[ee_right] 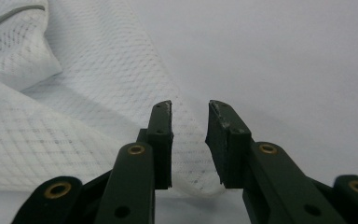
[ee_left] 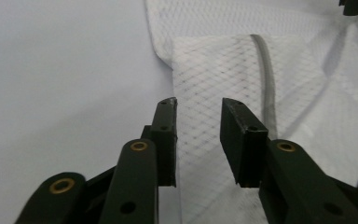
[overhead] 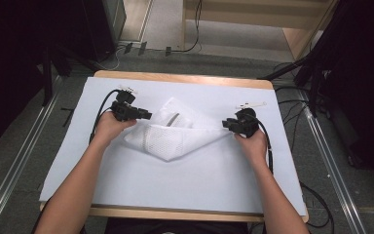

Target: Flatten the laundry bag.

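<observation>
A white mesh cloth with a grey strip lies folded in the middle of the white-covered table. In the high view my left gripper sits at the cloth's left corner and my right gripper at its right corner. In the left gripper view the open jaws of the left gripper straddle the mesh cloth, with the grey strip just to the right. In the right gripper view the right gripper is open too, over a narrow corner of the cloth.
The white sheet leaves a wooden table edge showing at the front. Cables run off the right side onto grey floor. Black stands and dark curtains flank the table. Bare sheet lies in front of the cloth.
</observation>
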Demonstrator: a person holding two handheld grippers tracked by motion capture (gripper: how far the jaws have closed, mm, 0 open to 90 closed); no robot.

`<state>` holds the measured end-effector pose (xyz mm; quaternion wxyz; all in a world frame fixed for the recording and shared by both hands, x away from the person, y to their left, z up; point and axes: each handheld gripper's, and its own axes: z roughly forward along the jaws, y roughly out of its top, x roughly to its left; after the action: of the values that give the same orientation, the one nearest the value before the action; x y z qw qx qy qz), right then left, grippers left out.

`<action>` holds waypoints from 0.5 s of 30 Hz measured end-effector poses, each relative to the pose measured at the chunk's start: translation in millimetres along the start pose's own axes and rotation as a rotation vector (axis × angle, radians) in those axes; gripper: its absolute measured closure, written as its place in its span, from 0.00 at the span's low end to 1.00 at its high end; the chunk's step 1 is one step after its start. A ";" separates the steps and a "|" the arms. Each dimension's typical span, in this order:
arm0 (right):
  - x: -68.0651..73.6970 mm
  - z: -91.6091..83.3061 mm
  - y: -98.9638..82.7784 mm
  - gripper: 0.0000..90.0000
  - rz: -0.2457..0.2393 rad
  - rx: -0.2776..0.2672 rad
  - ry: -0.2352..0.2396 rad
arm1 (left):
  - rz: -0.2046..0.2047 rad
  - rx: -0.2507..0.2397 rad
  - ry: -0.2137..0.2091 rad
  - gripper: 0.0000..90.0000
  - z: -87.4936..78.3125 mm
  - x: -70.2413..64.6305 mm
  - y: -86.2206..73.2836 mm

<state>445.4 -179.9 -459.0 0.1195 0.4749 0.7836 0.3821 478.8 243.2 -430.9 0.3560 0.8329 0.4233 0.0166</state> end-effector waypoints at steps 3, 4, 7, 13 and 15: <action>-1.9 3.8 -3.0 0.81 0.019 0.028 0.007 | 0.000 0.011 -0.012 0.70 9.7 0.6 0.1; -2.2 4.7 -3.9 0.81 0.024 0.038 0.006 | 0.008 0.012 -0.009 0.66 12.1 -0.3 0.6; -2.5 5.1 -5.8 0.80 0.035 0.052 0.005 | 0.038 0.011 0.001 0.65 18.0 -2.3 1.8; 0.8 6.8 -10.9 0.77 -0.002 0.062 -0.020 | 0.053 0.035 -0.002 0.63 32.7 -5.4 3.4; 1.8 6.7 -11.4 0.77 -0.007 0.059 -0.023 | 0.069 0.033 0.010 0.65 35.3 -8.8 3.5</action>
<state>440.7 -178.0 -471.4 0.1157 0.4798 0.7949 0.3528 487.2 215.0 -452.7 0.3392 0.8528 0.3963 0.0261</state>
